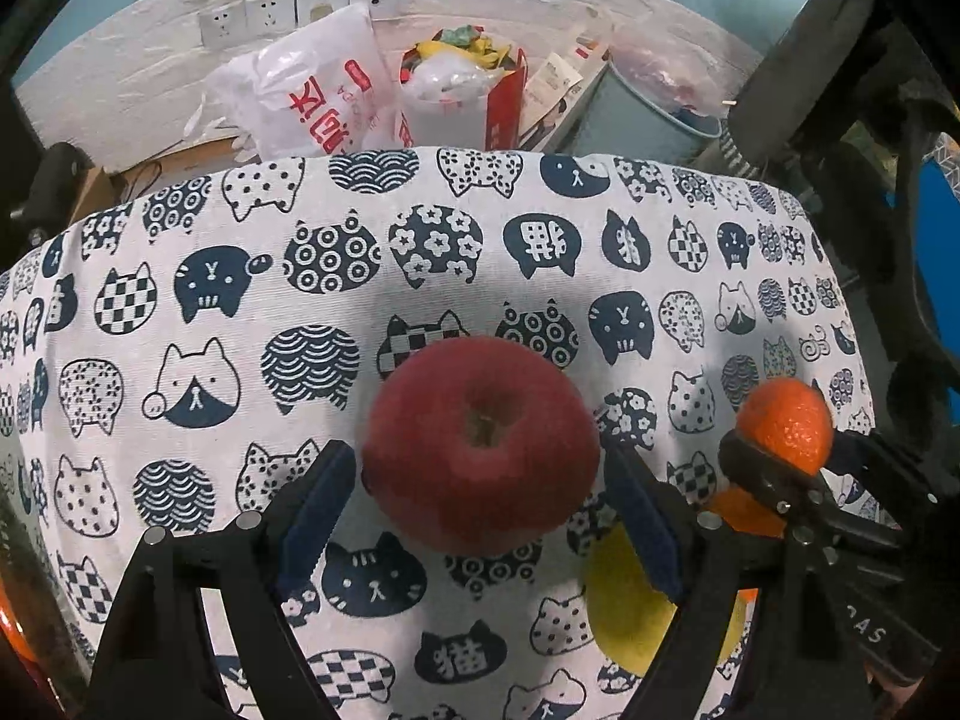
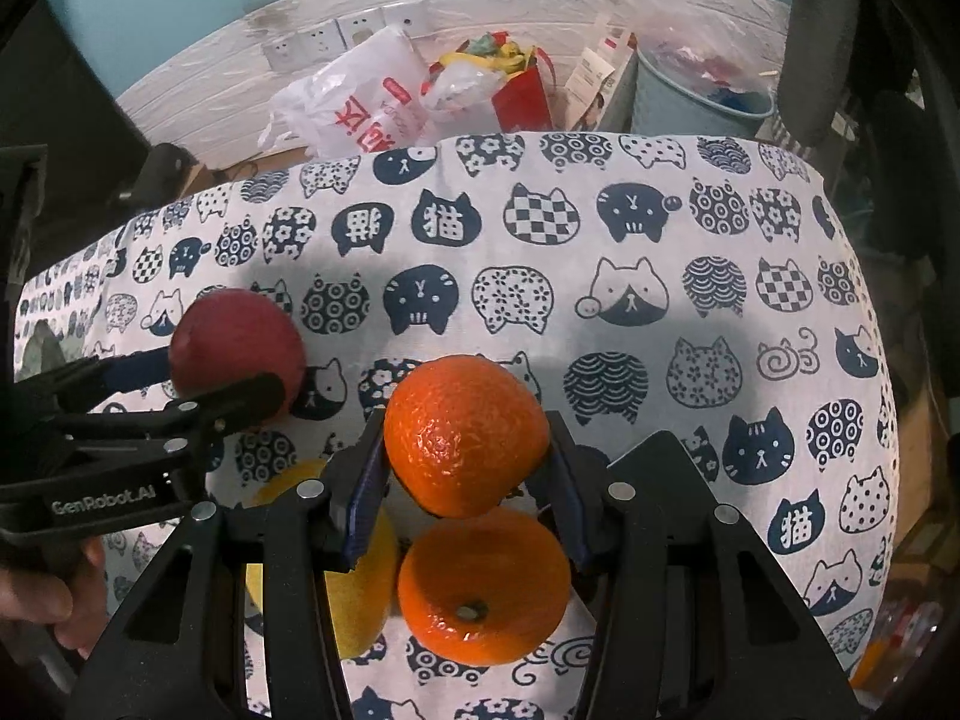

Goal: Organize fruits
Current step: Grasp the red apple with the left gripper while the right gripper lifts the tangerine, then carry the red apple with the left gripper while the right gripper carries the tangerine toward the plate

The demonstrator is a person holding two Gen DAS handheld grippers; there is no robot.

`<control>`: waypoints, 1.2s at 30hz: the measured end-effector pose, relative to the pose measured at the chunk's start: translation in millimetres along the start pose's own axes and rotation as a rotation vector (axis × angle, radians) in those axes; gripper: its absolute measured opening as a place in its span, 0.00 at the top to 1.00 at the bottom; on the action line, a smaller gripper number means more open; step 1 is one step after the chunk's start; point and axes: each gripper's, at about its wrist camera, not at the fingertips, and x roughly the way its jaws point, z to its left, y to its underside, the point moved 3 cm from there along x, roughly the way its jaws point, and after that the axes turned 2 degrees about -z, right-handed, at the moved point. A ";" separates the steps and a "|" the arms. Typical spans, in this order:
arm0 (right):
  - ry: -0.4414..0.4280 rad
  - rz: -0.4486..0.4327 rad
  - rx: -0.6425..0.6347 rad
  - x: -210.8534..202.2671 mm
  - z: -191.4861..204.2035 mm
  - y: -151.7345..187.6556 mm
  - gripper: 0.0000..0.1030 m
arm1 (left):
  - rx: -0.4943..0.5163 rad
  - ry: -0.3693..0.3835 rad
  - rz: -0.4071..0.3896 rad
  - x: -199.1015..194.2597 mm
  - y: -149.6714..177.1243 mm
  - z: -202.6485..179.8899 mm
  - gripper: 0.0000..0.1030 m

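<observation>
Open tablecloth (image 2: 660, 360) beyond clustered fruit

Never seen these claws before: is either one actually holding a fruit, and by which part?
The right gripper pinches an orange by its sides. The apple sits between the left gripper's pads, which stand just clear of it.

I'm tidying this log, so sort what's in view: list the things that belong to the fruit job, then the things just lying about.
Part of the job:
- red apple, between the pads of the left tool
- orange, gripped in the right tool
- second orange on the cloth
- yellow fruit beside it

Just lying about:
- white plastic bag
- red bag
- blue bucket
- wall sockets
</observation>
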 end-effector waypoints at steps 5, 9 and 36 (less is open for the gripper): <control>0.006 -0.001 0.005 2.7 -3.1 -0.7 0.53 | -0.022 0.000 0.012 9.6 0.4 1.7 0.16; 0.008 0.007 0.007 6.7 -4.9 -0.8 0.53 | -0.003 -0.012 -0.001 11.5 -1.1 1.6 0.20; -0.005 -0.052 -0.044 -18.4 21.2 -13.5 0.53 | 0.067 -0.039 -0.118 -52.5 6.7 9.4 0.24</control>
